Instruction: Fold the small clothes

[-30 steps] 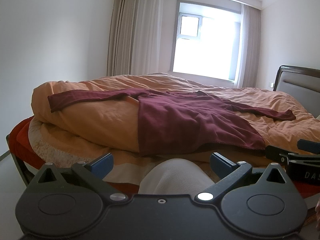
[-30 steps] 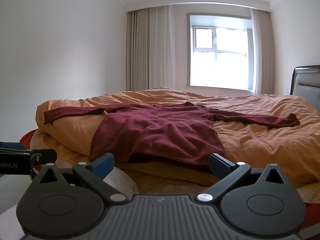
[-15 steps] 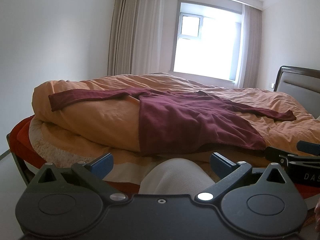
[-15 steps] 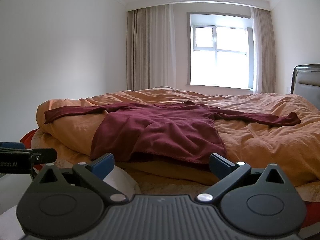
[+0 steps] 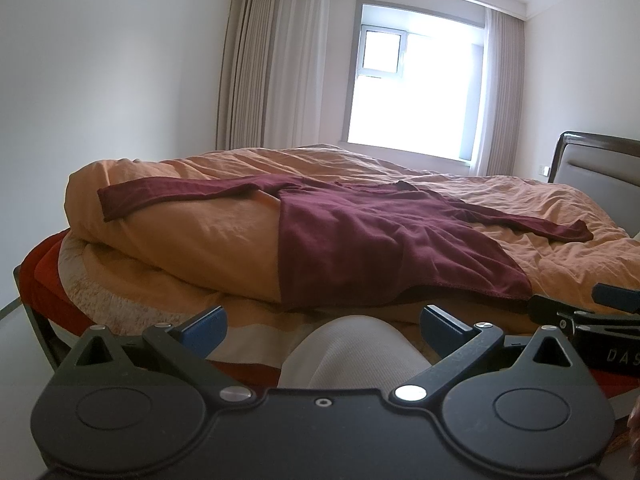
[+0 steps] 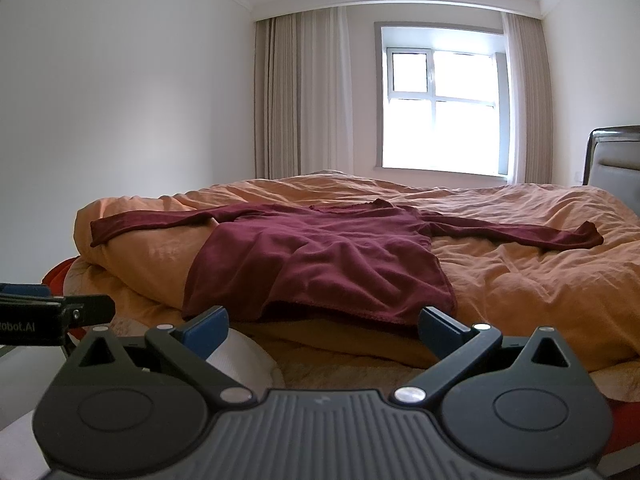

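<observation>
Maroon shirt (image 6: pixel 320 256) spread flat on orange duvet (image 6: pixel 520 280); both grippers parted, empty.

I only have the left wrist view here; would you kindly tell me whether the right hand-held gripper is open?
Observer: Yes, the right hand-held gripper is wide open, with nothing between its fingers.
Operator: Thank you. Is it touching the shirt's hem?
Observer: It appears not. In the right wrist view, the hem of the maroon shirt shows above and beyond both fingertips, none of it pinched.
</observation>
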The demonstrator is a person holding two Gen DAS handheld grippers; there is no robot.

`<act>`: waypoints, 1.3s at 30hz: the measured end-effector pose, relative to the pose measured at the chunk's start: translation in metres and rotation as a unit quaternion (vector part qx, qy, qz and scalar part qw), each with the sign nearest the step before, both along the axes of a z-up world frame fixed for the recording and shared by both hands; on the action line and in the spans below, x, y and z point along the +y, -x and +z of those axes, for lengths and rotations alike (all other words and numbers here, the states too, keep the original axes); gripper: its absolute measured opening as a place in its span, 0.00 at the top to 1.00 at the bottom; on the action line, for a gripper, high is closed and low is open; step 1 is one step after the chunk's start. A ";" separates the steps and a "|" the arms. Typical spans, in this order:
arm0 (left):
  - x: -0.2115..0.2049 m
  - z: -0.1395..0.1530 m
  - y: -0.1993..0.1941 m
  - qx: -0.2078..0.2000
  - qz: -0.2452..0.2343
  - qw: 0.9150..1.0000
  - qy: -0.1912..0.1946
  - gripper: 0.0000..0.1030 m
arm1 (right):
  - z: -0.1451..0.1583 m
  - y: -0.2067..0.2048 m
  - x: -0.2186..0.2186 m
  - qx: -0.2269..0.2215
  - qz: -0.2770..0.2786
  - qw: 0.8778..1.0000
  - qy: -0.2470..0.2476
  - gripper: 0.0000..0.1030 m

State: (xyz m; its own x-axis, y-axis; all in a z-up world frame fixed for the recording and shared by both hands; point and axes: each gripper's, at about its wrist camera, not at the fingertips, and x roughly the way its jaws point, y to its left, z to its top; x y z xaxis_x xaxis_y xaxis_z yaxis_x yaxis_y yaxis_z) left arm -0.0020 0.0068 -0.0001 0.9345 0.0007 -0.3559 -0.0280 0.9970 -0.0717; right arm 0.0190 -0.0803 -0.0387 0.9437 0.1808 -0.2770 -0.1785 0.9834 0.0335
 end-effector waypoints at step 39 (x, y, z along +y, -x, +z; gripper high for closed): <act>-0.002 0.002 -0.066 0.045 -0.002 0.999 0.010 0.01 | -0.006 -0.008 -0.039 0.010 -0.052 0.998 -0.025 0.00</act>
